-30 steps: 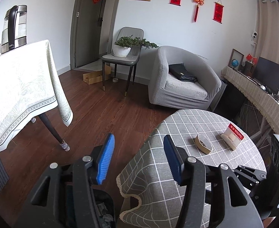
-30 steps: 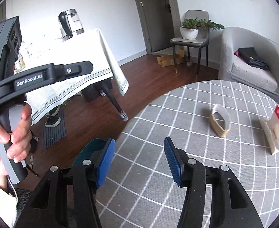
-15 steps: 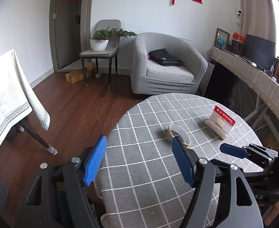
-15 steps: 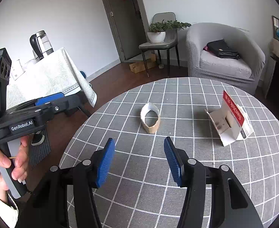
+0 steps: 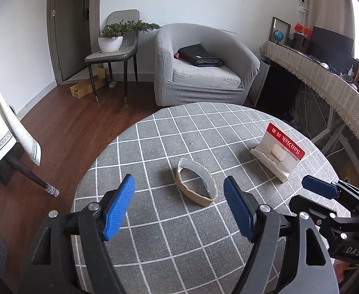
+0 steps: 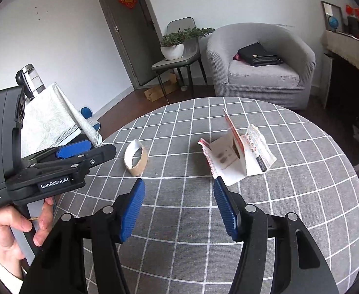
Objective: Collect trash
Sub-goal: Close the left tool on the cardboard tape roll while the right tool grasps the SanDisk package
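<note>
A cardboard ring [image 5: 196, 185] is set on the surface [image 5: 155, 232], left of an opened card package [image 5: 278, 153]; an armchair [image 5: 201, 66] is placed behind.

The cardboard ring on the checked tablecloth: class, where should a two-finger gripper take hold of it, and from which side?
Probably best from above. The cardboard ring stands on its edge, squashed into an oval with its opening facing up, so either long wall can be pinched, one pad inside and one outside. The left gripper, jaws open and empty, has just been opening and is already nearest to it.

Cardboard ring [image 5: 196, 186] on checked tablecloth [image 5: 155, 232] — beyond the spread, just-widened left gripper [image 5: 179, 207] fingers [image 5: 117, 207].
</note>
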`<state>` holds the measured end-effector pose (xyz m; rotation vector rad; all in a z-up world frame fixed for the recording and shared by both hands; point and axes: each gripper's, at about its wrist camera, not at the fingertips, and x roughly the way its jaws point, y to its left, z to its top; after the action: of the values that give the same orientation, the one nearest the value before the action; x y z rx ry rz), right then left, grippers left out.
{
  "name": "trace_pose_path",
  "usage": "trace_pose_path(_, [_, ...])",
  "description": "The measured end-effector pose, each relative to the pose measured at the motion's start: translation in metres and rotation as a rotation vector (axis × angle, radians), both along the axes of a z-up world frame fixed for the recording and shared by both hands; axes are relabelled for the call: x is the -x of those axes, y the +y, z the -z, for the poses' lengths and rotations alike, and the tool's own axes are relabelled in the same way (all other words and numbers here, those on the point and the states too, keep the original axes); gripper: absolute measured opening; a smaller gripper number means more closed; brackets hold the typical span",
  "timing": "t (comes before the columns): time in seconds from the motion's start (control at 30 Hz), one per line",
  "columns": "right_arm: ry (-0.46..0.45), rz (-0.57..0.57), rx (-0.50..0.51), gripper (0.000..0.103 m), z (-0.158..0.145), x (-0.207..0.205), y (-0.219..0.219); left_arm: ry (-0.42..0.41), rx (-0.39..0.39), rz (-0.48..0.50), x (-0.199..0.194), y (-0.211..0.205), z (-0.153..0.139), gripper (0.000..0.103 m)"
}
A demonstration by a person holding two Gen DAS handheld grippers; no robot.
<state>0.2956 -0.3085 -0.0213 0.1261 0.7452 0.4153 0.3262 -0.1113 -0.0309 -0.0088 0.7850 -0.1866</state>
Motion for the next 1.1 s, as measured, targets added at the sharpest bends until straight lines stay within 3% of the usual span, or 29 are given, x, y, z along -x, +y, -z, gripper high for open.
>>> trace_pose_path(0.23, [0.004,0.051,-0.006,0.059,0.001,-0.010,-0.027,0.046,-0.031,0.012,-0.020,-0.022,0.015,0.077])
trace_pose_path(0.63, [0.014,0.032,0.103,0.059,0.010,-0.031,-0.035,0.127,-0.092,-0.041,-0.053,-0.034,0.036,0.055])
trace_pose_path(0.77, [0.017,0.011,0.095,0.050,0.010,-0.039,-0.036,0.122,-0.086,-0.053,-0.060,-0.034,0.035,0.044])
trace_pose_path(0.9, [0.015,-0.002,0.095,0.047,0.010,-0.049,-0.036,0.116,-0.080,-0.055,-0.065,-0.035,0.034,0.043])
trace_pose_path(1.1, [0.020,-0.030,0.092,0.036,0.010,-0.059,-0.026,0.103,-0.084,-0.042,-0.068,-0.039,0.034,0.041])
